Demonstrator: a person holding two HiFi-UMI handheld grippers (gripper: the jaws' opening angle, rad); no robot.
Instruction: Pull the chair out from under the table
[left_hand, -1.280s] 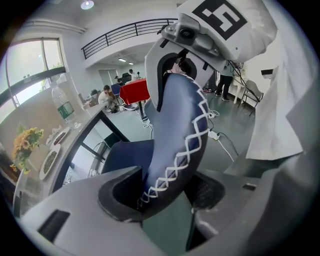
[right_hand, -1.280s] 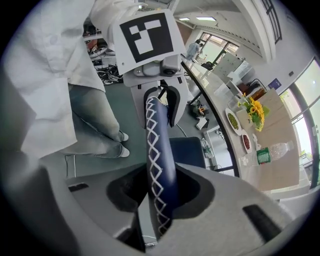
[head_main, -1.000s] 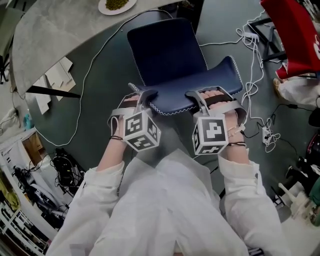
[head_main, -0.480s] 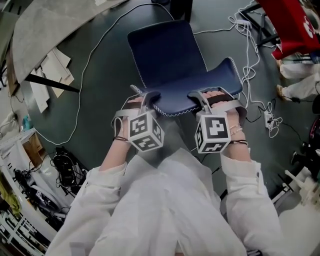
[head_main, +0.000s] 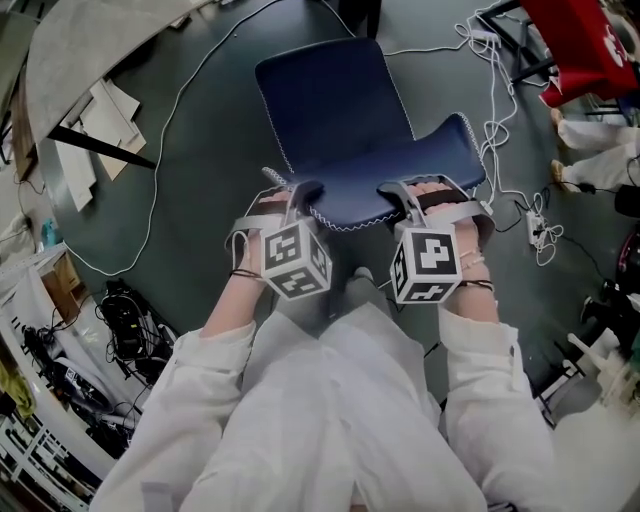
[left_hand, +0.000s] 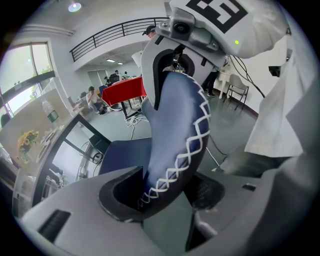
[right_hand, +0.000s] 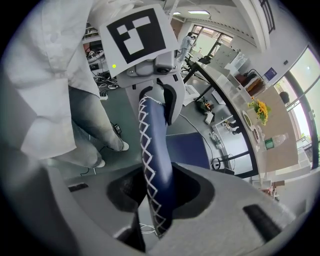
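In the head view a navy chair stands on the dark floor, its seat (head_main: 330, 100) far from me and its backrest (head_main: 400, 185) near me. My left gripper (head_main: 297, 196) is shut on the backrest's top edge at the left, and my right gripper (head_main: 412, 196) is shut on it at the right. The left gripper view shows the white-stitched backrest edge (left_hand: 175, 150) pressed between my left gripper's (left_hand: 165, 195) jaws. In the right gripper view the same stitched backrest edge (right_hand: 156, 170) sits clamped in my right gripper (right_hand: 160, 197). The grey table (head_main: 80, 50) lies at the upper left, apart from the chair.
White cables (head_main: 505, 110) and a power strip (head_main: 536, 230) lie on the floor right of the chair. A red object (head_main: 590, 40) is at the top right. Papers (head_main: 85, 140) and a black table leg (head_main: 100, 150) sit left. Clutter (head_main: 120, 320) lines the lower left.
Both grippers and the chair have come back toward me together. The table has slid up and left in the head view, and the plate on it has left the frame.
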